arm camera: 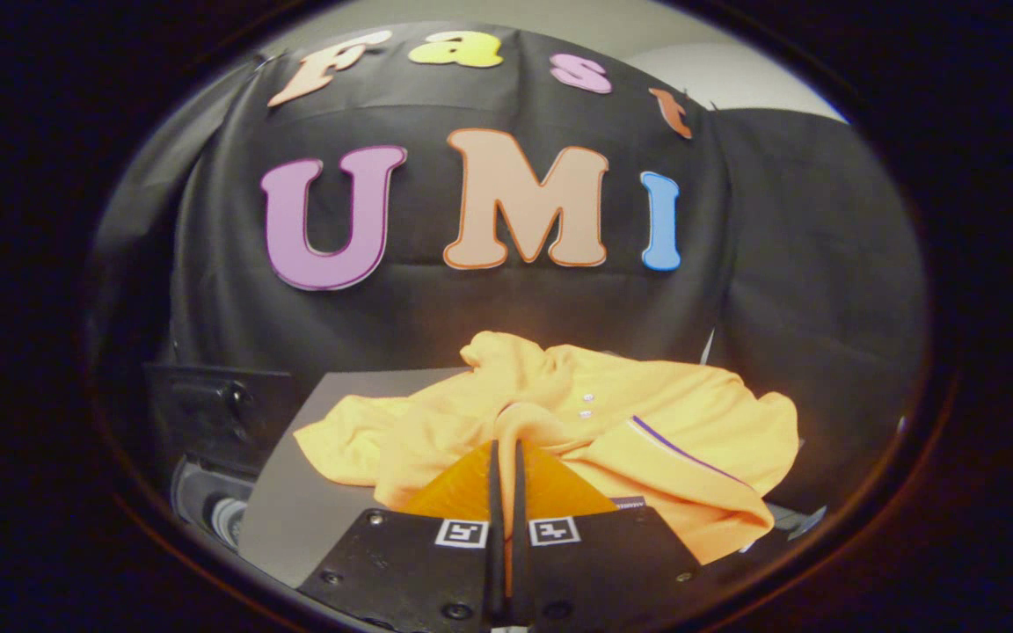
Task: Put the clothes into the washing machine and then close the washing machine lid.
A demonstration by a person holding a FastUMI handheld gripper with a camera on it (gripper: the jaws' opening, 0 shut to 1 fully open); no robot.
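Fingers (pixel 506 453): drawn together, only a thin slit between them. A fold of the orange shirt (pixel 647 422) rises right at the tips and appears pinched there. Judgement only; the contact itself is hidden by the fingers.

The shirt lies crumpled on the grey bench (pixel 295 510), starting at the fingertips and spreading ahead. Most of its bulk falls to the right of the fingers. Its long axis runs roughly crosswise to them, from a flat flap at the left to a heaped edge at the right. A dark stripe and a few small buttons show on the upper folds.

Left of the bench and lower down sits a dark washing machine (pixel 216 457). A round, drum-like opening shows there; the lid seems up, though this part is dim.

Key relation: the shirt is at and ahead of the fingers, the machine off to their left and below bench level. So the coming carry would go leftward and down. The loose right-hand bulk may trail or snag on the bench edge.
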